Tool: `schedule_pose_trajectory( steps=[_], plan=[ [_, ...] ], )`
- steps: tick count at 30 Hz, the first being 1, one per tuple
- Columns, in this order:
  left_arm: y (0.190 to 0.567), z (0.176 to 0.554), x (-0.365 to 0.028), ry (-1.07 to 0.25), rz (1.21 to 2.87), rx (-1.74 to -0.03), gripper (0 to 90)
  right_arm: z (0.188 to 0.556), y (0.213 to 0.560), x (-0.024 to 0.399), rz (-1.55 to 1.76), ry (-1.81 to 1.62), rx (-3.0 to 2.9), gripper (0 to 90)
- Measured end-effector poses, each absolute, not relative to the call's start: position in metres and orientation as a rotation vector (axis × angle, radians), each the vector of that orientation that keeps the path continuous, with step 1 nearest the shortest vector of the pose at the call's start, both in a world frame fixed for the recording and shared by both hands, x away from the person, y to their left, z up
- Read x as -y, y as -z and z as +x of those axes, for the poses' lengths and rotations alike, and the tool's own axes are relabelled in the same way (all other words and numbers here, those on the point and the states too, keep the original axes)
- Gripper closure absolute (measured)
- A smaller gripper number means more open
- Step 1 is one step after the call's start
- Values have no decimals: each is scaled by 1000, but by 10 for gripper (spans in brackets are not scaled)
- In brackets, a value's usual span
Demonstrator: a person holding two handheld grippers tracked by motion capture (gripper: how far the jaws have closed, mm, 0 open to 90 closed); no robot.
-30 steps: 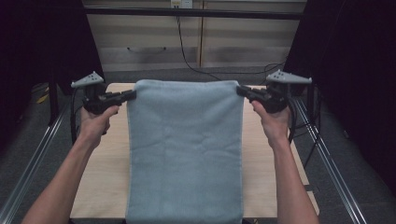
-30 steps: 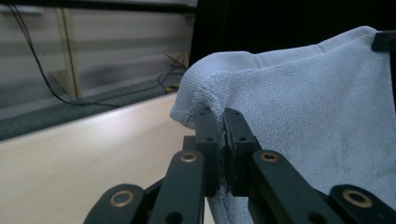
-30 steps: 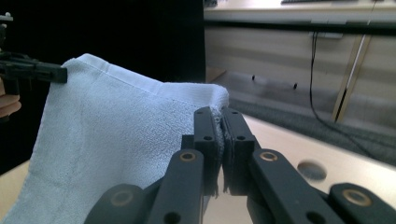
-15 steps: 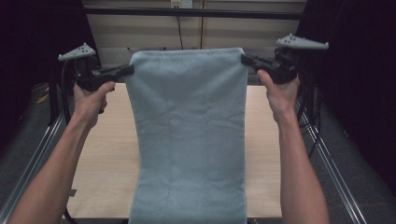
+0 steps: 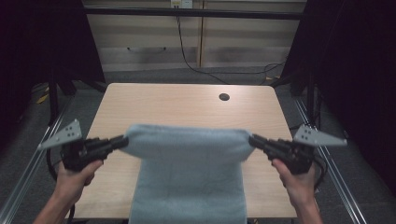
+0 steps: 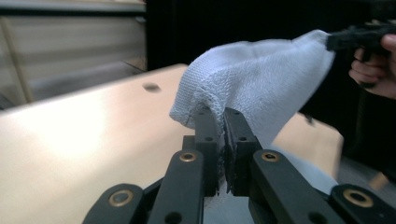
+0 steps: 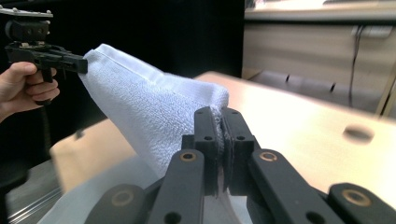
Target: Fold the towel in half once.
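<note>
Stretching across the near half of the table [image 5: 187, 100], a pale blue towel [image 5: 187, 154] hangs between the two claws. The left claw [image 5: 122, 140] is clamped on the towel's left corner, its two black jaws pressed together with terry cloth pinched between them, as the left gripper view makes plain [image 6: 223, 122]. The right claw [image 5: 252, 139] is likewise clamped on the opposite corner, cloth squeezed in the narrow slit between its jaws in the right gripper view [image 7: 220, 120].

Between the claws the towel's top edge runs taut and nearly level, held above the wood. From that edge the cloth falls towards the person, and its lower part lies over the table's near edge; whether a second layer is folded underneath is hard to tell from above.

Each hand grips its tool from below, left hand [image 5: 74, 175] and right hand [image 5: 299, 179] just off the table's two sides. A small dark round hole [image 5: 224, 97] sits in the tabletop, well beyond the towel.
</note>
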State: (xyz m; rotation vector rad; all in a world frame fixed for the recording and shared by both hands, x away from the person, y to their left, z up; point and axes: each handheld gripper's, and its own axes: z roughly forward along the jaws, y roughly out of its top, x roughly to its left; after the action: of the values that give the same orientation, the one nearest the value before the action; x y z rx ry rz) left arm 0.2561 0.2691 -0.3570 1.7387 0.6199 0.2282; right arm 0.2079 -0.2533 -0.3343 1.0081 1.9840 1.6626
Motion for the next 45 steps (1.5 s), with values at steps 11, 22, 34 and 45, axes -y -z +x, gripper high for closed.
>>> schedule_pose_trajectory(
  steps=[11,22,34,45],
  plan=[
    [488,232,-249,28,2022,-831,857,165,485,225,1345,-1449,-2343,860],
    [505,306,-233,-82,2068,-906,858,241,506,226,1388,-1265,-2344,861],
    [508,399,-207,-175,1989,-1059,857,358,501,225,1483,-1032,-2206,861],
    [427,366,-236,-191,1723,-871,857,342,423,248,1363,-1434,-1974,860]
  ],
)
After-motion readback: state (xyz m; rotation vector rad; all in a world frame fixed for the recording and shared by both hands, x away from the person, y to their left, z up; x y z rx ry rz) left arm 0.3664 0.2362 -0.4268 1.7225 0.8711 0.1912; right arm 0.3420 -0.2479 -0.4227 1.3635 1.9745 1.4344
